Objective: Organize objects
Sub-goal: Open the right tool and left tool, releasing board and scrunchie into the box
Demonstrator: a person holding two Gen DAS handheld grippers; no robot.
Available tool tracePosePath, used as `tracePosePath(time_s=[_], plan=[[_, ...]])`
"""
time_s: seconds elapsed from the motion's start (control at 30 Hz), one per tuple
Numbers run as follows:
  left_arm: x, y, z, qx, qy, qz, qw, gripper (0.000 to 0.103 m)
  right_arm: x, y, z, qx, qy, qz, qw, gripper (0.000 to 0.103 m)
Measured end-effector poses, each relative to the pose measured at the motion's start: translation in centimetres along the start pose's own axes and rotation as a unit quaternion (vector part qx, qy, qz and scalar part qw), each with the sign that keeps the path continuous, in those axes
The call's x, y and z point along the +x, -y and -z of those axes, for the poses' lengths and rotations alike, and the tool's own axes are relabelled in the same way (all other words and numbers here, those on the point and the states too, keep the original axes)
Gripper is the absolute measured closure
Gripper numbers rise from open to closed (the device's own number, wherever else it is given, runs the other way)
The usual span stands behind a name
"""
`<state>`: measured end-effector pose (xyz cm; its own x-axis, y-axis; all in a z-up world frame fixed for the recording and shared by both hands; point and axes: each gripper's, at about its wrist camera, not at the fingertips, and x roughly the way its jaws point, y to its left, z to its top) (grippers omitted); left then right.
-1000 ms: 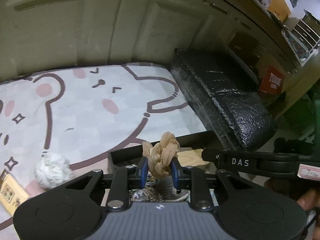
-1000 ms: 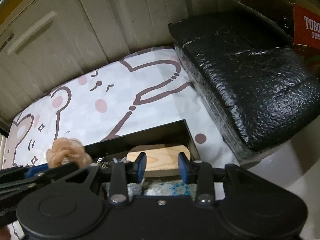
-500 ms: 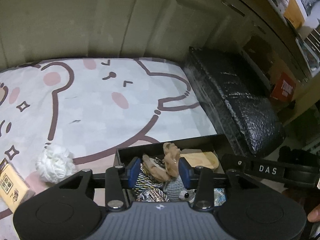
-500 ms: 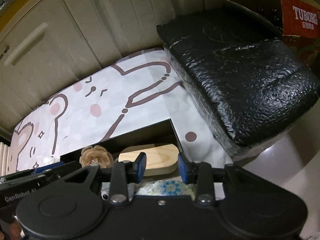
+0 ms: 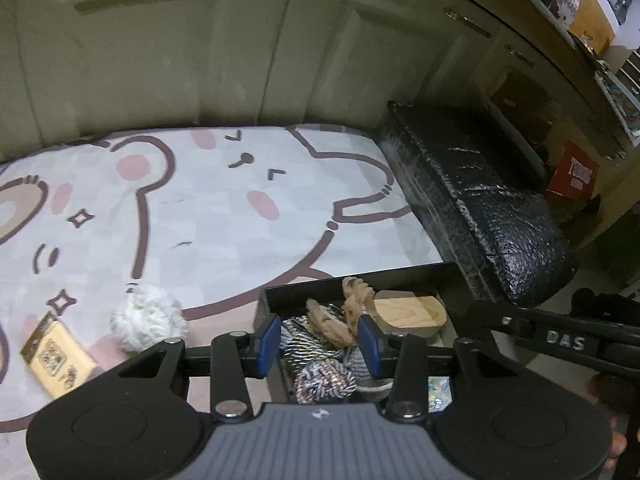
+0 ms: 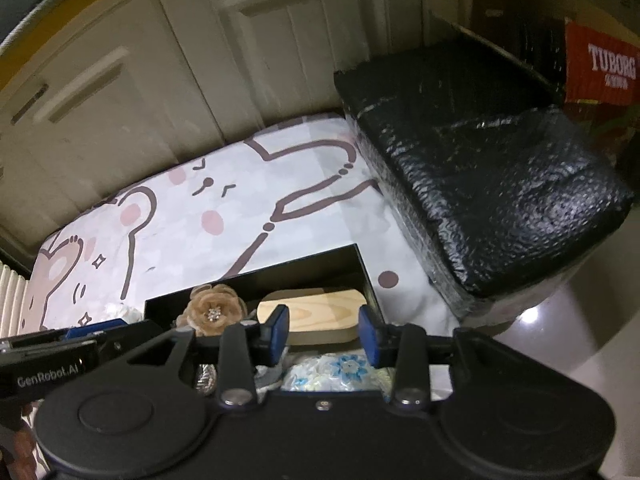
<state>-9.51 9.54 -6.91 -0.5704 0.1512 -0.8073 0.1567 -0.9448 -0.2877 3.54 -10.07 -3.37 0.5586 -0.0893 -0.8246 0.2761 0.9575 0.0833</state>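
My left fingers (image 5: 318, 338) are opening, beige fabric flower (image 5: 340, 316) loose between them inside the black box (image 5: 360, 276). My right fingers (image 6: 323, 334) are opening, nothing gripped, over the box's wooden block (image 6: 316, 312).

Black box (image 5: 456, 280) under both tongs crowded: wooden block (image 5: 408, 314), beige flower (image 6: 212, 312), braided cords (image 5: 324, 380). Left of the tongs, mat (image 5: 224, 216) open except pom-pom (image 5: 146, 316), card (image 5: 56, 356). Right blocked by black wrapped bundle (image 6: 492, 184).
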Motion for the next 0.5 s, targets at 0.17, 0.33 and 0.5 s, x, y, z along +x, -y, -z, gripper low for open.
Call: tracePosePath(time_s=[0.17,0.33,0.5], plan=[[-1.6,-0.3,0.3,0.019,0.007,-0.022,0.9996,0.037,-1.8,-0.4,0.5,-0.017,0.019,0.014,1.000,0.041],[-3.1,-0.2,0.7,0.033,0.011,-0.039,0.9986,0.021,-3.3,-0.6,1.0,-0.025,0.030,0.030,0.999,0.031],[-4.3,-0.2,1.2,0.054,0.013,-0.049,0.9972,0.013,-4.4,-1.0,1.4,-0.036,0.041,0.047,0.997,0.022]])
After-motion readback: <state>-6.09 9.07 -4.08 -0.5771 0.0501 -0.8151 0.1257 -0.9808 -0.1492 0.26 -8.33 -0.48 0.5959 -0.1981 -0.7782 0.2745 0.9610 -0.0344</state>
